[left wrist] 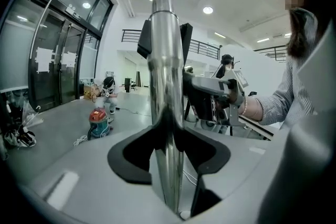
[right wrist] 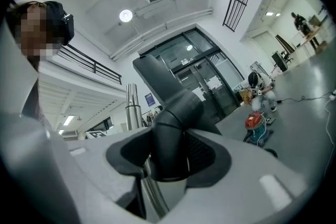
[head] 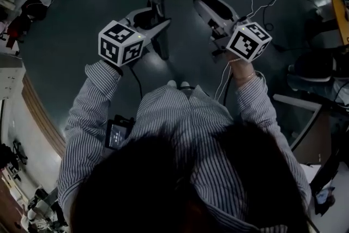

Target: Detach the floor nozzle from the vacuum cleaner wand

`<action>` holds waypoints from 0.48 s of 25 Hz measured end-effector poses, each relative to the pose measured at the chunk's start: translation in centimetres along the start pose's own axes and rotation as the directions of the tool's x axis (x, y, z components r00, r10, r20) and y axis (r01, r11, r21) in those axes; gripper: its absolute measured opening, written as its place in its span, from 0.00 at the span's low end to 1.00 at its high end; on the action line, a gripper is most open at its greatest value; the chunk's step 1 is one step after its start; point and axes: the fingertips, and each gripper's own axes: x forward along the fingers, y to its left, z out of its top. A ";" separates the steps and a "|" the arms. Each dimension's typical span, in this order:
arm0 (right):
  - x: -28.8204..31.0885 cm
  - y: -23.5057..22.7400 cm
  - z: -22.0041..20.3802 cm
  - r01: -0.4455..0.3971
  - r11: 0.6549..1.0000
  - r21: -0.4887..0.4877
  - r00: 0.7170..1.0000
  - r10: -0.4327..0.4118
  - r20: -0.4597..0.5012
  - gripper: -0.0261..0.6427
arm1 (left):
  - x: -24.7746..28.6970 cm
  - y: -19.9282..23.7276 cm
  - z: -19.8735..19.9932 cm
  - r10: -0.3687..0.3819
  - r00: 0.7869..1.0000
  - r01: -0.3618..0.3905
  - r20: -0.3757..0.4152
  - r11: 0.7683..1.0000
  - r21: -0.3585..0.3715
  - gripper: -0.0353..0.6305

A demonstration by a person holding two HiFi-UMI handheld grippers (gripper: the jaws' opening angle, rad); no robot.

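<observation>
Head view looks down on a glossy dark grey floor (head: 65, 35) trailing a white cable (head: 256, 0). Tall glass doors (left wrist: 63, 65) bound the bright hall, where a small red-and-teal canister vacuum (left wrist: 98, 122) sits. Left gripper (left wrist: 169, 152) has its jaws clamped on the shiny chrome wand tube (left wrist: 163, 86). The right gripper (right wrist: 168, 157) jaws pinch the floor nozzle's dark grey elbowed plastic neck (right wrist: 176, 123). A blue wall sign (right wrist: 149, 98) is too small to read.

1. The wand (left wrist: 165, 86) is gleaming polished silver.
2. The black tube (right wrist: 170, 118) is showing a matte, charcoal finish.
3. The left gripper (left wrist: 168, 152) and right gripper (right wrist: 170, 157) are showing pale grey shells with black jaw linings.
4. Their marker cubes (head: 121, 42) are displaying black squares on white.
5. The person's shirt (head: 191, 128) is showing fine grey-and-white stripes.
6. A canister vacuum (left wrist: 98, 123) is showing red over teal.
</observation>
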 end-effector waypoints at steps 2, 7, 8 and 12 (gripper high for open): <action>0.0 0.2 -0.1 0.001 1.000 -0.002 1.000 -0.001 -0.004 0.33 | -0.6 0.2 0.2 0.001 1.000 -0.001 -0.003 1.000 -0.012 0.33; 0.2 1.3 0.5 -0.025 1.000 -0.005 1.000 0.025 -0.002 0.33 | -0.8 0.5 1.3 -0.006 1.000 0.006 -0.012 1.000 -0.001 0.33; 0.2 1.5 0.6 -0.039 0.999 -0.010 0.999 0.039 -0.003 0.33 | -0.8 0.3 1.5 -0.005 1.000 0.005 -0.012 1.000 0.006 0.33; -0.4 1.3 1.0 -0.035 0.999 -0.017 0.999 0.035 -0.002 0.33 | -0.5 0.0 2.8 -0.013 1.000 0.013 -0.018 0.999 0.037 0.33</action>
